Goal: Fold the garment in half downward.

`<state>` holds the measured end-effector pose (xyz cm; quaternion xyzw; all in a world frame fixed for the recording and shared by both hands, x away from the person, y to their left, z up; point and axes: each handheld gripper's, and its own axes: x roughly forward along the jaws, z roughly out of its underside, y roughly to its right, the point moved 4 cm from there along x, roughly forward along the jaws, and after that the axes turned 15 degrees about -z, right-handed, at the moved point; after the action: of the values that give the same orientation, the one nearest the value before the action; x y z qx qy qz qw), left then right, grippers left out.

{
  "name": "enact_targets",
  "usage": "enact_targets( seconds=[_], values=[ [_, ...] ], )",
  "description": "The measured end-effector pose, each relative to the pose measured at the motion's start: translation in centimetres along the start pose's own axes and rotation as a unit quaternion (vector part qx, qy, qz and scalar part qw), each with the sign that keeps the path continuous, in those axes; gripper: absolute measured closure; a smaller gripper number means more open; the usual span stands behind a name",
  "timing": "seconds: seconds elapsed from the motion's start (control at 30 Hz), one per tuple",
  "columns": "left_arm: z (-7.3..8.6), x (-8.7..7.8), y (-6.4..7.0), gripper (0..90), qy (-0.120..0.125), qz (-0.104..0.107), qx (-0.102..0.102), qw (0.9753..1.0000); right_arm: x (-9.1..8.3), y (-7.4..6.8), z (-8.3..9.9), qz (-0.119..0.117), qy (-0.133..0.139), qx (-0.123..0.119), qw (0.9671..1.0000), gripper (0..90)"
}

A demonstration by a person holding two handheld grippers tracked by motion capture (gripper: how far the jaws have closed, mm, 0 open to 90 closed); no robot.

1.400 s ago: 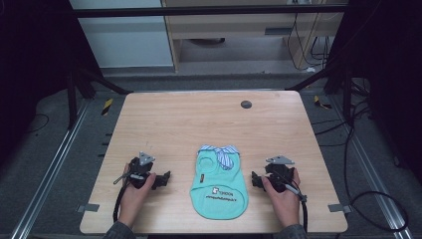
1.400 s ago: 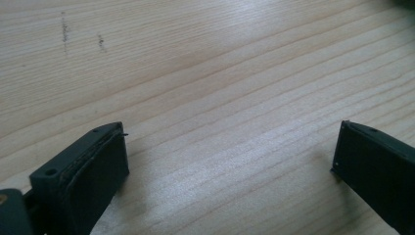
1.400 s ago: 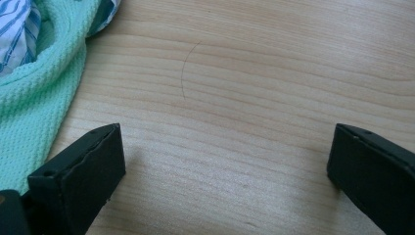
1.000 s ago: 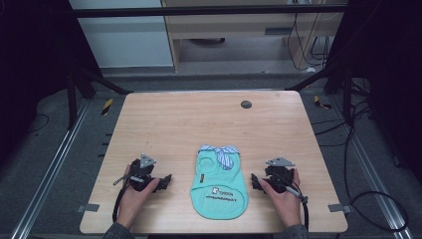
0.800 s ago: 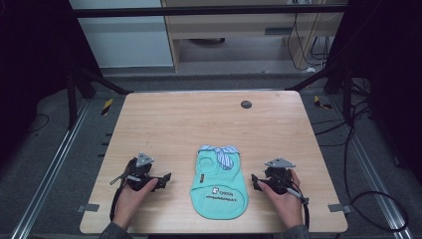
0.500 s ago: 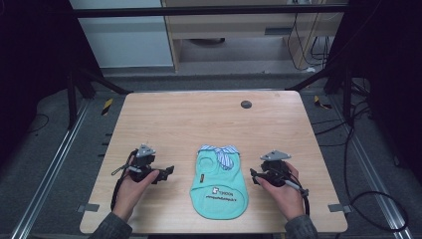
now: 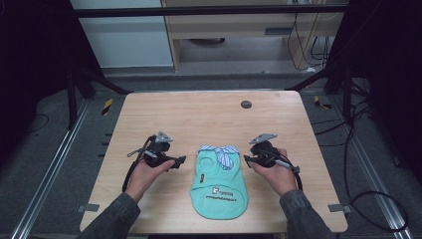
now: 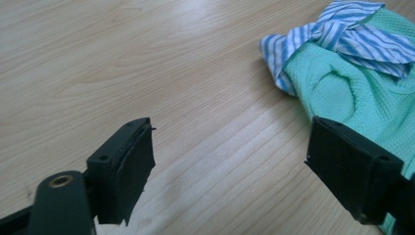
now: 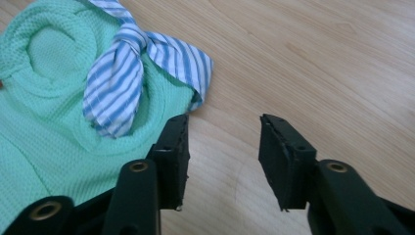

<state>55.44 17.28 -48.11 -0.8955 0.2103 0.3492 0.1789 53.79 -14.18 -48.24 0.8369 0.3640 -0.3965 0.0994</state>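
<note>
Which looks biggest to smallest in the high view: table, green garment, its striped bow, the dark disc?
1. table
2. green garment
3. striped bow
4. dark disc, which lies farther from the camera, so slightly understated.

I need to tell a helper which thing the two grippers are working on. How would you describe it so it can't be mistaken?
On the light wooden table, look at the near edge, midway between the left gripper and right gripper. There lies a small mint-green knit garment, flat. Its blue-and-white striped bow collar and small printed label set it apart from the dark round disc at the far side.
</note>
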Motion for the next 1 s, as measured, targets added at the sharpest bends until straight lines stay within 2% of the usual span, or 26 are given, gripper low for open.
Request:
enact_targets(
  seconds=[0.17,0.33,0.37,0.5,0.53,0.7,0.83,0.87,1.0],
  values=[
    [-1.6,0.4,0.8,28.2,0.002,0.012,0.005,0.9999,0.7,0.0,-1.0,-0.014,0.003,-0.005,0.9999,64.0],
    [-3.0,1.2,1.4,41.4,0.004,0.035,-0.014,0.9993,1.1,0.5,-1.7,-0.018,0.004,-0.008,0.9998,71.6],
    [-3.4,1.5,1.6,48.6,0.006,0.040,-0.015,0.9991,1.3,0.7,-1.9,-0.022,0.006,-0.003,0.9997,75.0],
    [-4.0,2.0,2.1,55.9,0.005,0.037,-0.003,0.9993,1.6,0.8,-2.2,-0.028,0.007,-0.003,0.9996,78.1],
    [-4.3,2.5,2.4,56.7,0.002,0.033,0.007,0.9994,1.9,0.9,-2.4,-0.030,0.008,-0.002,0.9995,79.1],
    [-4.8,3.3,2.9,58.3,-0.004,0.027,0.017,0.9995,2.7,1.0,-2.8,-0.036,0.010,0.008,0.9993,78.7],
    [-5.1,3.9,3.2,58.7,-0.006,0.025,0.014,0.9996,3.6,1.1,-3.3,-0.039,0.014,0.016,0.9990,73.9],
    [-5.2,4.3,3.3,58.4,-0.008,0.023,0.008,0.9997,3.8,1.2,-3.4,-0.035,0.013,0.017,0.9991,71.6],
    [-5.1,4.7,3.2,57.8,-0.011,0.023,0.004,0.9997,4.4,1.5,-3.7,-0.032,0.012,0.024,0.9991,67.8]
  ],
)
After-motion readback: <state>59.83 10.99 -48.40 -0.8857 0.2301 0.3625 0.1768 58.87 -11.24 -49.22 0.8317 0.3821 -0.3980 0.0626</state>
